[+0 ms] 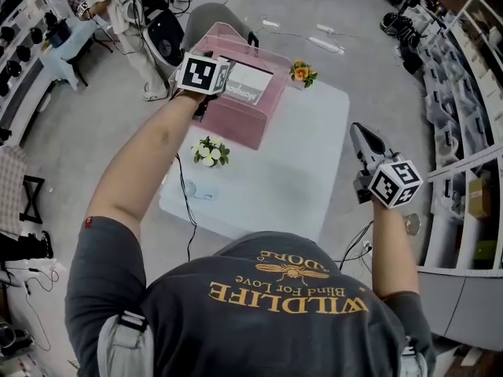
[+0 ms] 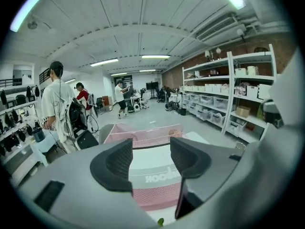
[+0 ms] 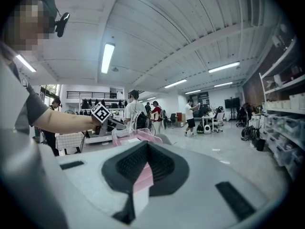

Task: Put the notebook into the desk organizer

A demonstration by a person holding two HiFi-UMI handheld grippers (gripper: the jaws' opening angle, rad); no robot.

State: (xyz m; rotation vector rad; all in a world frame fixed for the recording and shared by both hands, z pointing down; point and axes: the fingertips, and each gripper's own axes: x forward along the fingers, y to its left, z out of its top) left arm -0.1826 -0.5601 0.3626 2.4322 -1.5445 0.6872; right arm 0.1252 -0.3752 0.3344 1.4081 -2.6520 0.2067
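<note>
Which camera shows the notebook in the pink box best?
The head view: it looks down on the notebook inside the pink organizer, most of its cover visible. The left gripper view shows only a strip of that cover. The right gripper view shows the organizer far off, the notebook barely.

The organizer (image 1: 236, 124) stands on the far left part of the table (image 1: 275, 187), and the notebook (image 1: 250, 83) lies in it. Just right of the organizer, at the table's far edge, stands a flower pot (image 1: 302, 72). Before its left corner lies a flower bunch (image 1: 209, 152). A chair (image 1: 206, 18) stands behind it. The left gripper (image 1: 211, 81) hangs over the organizer's left side. The right gripper (image 1: 360, 133) is well to its right, past the table's edge.
</note>
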